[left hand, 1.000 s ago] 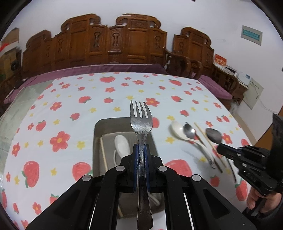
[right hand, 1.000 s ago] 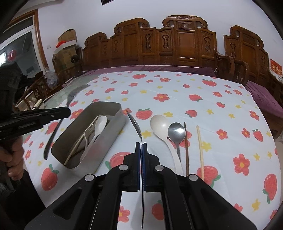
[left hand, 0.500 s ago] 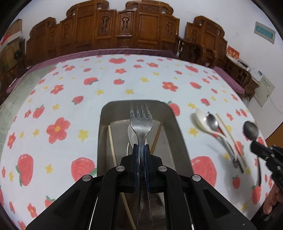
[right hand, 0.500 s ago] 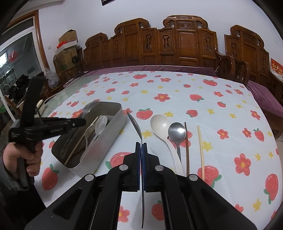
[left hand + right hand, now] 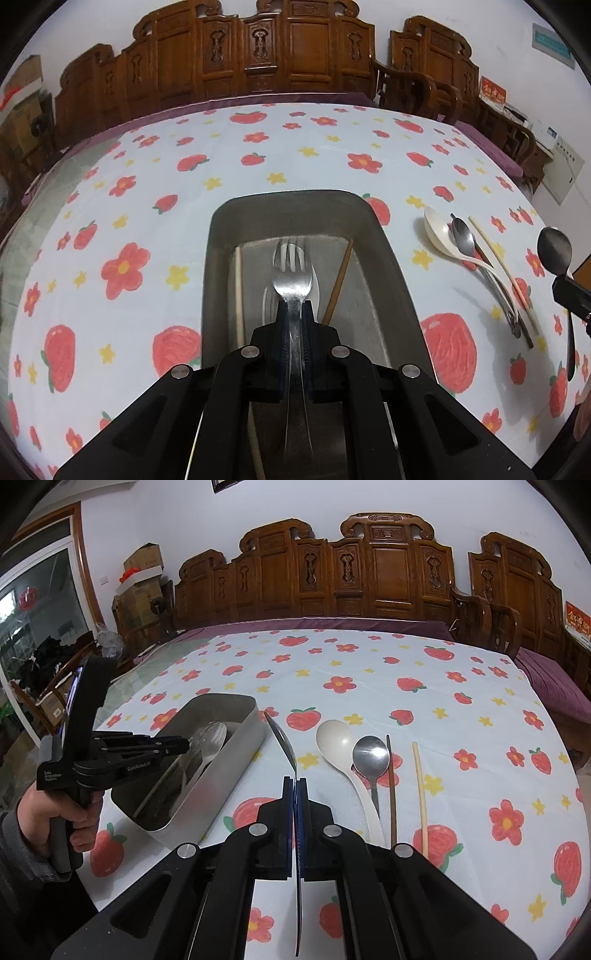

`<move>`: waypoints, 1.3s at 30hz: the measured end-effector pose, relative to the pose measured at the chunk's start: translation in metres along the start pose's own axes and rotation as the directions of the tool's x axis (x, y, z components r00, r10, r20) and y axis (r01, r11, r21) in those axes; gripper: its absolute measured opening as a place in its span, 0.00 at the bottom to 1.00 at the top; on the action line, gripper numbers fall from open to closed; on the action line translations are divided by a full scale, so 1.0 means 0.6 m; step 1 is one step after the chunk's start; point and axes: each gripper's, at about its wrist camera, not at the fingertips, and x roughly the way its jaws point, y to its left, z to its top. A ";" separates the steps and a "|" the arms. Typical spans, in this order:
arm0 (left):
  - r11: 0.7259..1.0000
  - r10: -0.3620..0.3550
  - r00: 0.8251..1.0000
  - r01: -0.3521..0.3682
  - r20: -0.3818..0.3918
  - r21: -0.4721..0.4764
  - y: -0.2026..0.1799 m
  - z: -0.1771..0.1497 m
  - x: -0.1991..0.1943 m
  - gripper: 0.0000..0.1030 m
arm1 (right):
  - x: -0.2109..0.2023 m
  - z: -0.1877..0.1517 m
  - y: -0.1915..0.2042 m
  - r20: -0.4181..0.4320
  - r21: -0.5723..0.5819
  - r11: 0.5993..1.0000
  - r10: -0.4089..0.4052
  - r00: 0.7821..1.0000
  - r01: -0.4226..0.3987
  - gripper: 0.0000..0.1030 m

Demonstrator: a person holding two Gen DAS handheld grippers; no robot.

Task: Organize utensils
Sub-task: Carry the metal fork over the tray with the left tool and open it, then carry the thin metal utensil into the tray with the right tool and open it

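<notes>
Tilting down over the tray (image 5: 391, 258), left gripper (image 5: 293, 314) clamping fork (image 5: 291, 273).

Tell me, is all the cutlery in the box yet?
Not yet. The metal box already holds a white spoon and two chopsticks. The left tool grips a fork over the box; the right tool grips a metal spoon. A white spoon, a steel spoon and two chopsticks lie on the tablecloth.

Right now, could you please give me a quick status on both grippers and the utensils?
Left gripper shut on fork, over metal box. Right gripper shut on metal spoon, clear of box. Two spoons, two chopsticks on cloth. Nothing blocking.
</notes>
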 end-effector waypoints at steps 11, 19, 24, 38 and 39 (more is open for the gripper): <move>1.000 -0.003 0.997 0.001 0.075 0.022 0.010 0.003 -0.072 0.19 | -0.003 0.005 0.038 -0.004 -0.007 1.000 0.017 1.000 -0.017 0.03; 1.000 -0.007 0.991 0.004 0.137 0.024 0.024 0.009 -0.127 0.35 | 0.002 0.028 0.088 0.001 0.009 0.999 0.044 0.999 -0.044 0.03; 1.000 0.009 0.987 -0.014 0.161 0.026 0.042 0.008 -0.147 0.56 | 0.019 0.052 0.122 -0.001 0.015 0.997 0.072 0.997 -0.072 0.03; 0.999 0.036 0.983 -0.033 0.180 -0.019 0.121 0.000 -0.163 0.85 | 0.108 0.079 0.179 -0.064 0.064 0.994 0.091 0.994 -0.087 0.03; 0.999 0.034 0.984 -0.030 0.177 -0.023 0.127 0.000 -0.163 0.85 | 0.117 0.078 0.182 -0.071 0.069 0.994 0.091 0.993 -0.086 0.03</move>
